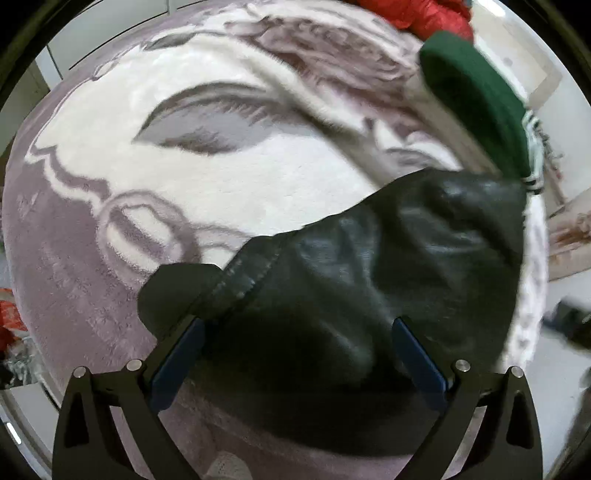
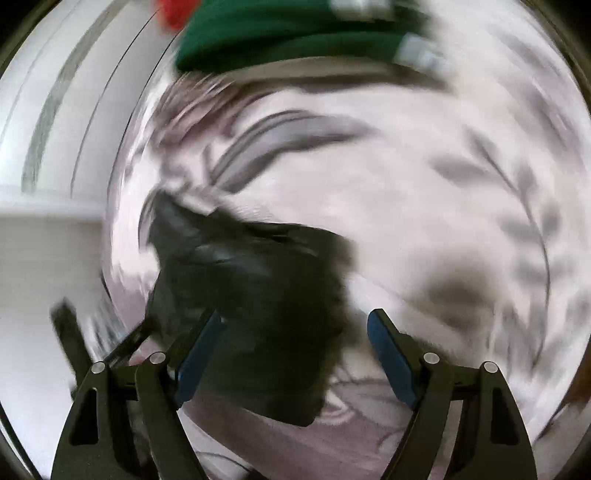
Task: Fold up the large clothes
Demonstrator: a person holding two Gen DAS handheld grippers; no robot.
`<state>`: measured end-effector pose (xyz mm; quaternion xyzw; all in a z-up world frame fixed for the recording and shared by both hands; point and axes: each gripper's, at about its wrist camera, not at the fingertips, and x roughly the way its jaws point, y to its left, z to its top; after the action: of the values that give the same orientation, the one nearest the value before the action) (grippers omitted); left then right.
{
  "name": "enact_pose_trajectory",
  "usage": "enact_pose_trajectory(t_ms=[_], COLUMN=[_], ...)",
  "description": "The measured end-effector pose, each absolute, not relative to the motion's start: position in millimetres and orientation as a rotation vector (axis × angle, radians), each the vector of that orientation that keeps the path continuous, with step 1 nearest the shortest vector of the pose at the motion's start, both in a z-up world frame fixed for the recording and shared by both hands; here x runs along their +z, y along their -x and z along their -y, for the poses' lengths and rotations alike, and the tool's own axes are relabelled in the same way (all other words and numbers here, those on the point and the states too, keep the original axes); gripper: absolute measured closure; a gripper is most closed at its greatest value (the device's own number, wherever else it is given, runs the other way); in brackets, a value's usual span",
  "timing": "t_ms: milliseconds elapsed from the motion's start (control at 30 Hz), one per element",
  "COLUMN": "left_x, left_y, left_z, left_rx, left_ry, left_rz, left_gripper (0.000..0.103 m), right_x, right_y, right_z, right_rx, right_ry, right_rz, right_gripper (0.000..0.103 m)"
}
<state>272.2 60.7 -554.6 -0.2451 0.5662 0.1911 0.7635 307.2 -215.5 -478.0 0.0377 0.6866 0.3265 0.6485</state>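
A black leather-like garment (image 1: 369, 280) lies crumpled on a white and mauve patterned blanket (image 1: 207, 173). My left gripper (image 1: 295, 325) is open, its blue-padded fingers (image 1: 177, 365) standing wide on either side of the garment just above it. In the right wrist view the same black garment (image 2: 251, 295) lies under my right gripper (image 2: 295, 332), which is open too; this view is blurred by motion. A folded dark green garment (image 1: 476, 99) with striped cuffs lies at the blanket's far right edge, and shows at the top of the right view (image 2: 295, 33).
A red garment (image 1: 417, 14) lies beyond the green one at the top. White floor and wall panels (image 2: 44, 147) surround the blanket. More red cloth (image 1: 9, 321) sits at the left edge. A dark object (image 1: 572, 325) lies on the floor at the right.
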Motion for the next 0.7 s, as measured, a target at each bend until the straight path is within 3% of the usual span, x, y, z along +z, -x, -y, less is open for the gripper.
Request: enact_pose_trajectory(t_ms=[33,100,200,467,567,700], left_x=[-563,-576,-587,-599,-596,-568], left_y=[-272,-268,-258,-248,-249,-235], left_z=[-63,-68,-78,-89,-89,-89], left_rx=[0.425,0.441,0.456,0.443,0.439,0.461], left_ry=[0.528,0.519,0.543,0.596,0.596,0.630], left_rz=[-1.251,-1.287,-1.309,-1.314,-1.326,-1.281], left_gripper=[0.000,0.000,0.000,0.000,0.000,0.000], right_x=[-479,-488,-528,-575,-566,-513], right_y=[-314,-322,-327,-331,-334,-346], right_z=[192,138,77,31,28,74], right_rx=[0.808,0.857,0.800,0.682,0.694,0.801], right_ry=[-0.043,0.075,0.292,0.466,0.462,0.248], right_rz=[-1.556,-1.563,-1.624,-1.651,-1.663,-1.651], right_gripper=[0.039,0.044,0.044,0.041,0.039,0.036])
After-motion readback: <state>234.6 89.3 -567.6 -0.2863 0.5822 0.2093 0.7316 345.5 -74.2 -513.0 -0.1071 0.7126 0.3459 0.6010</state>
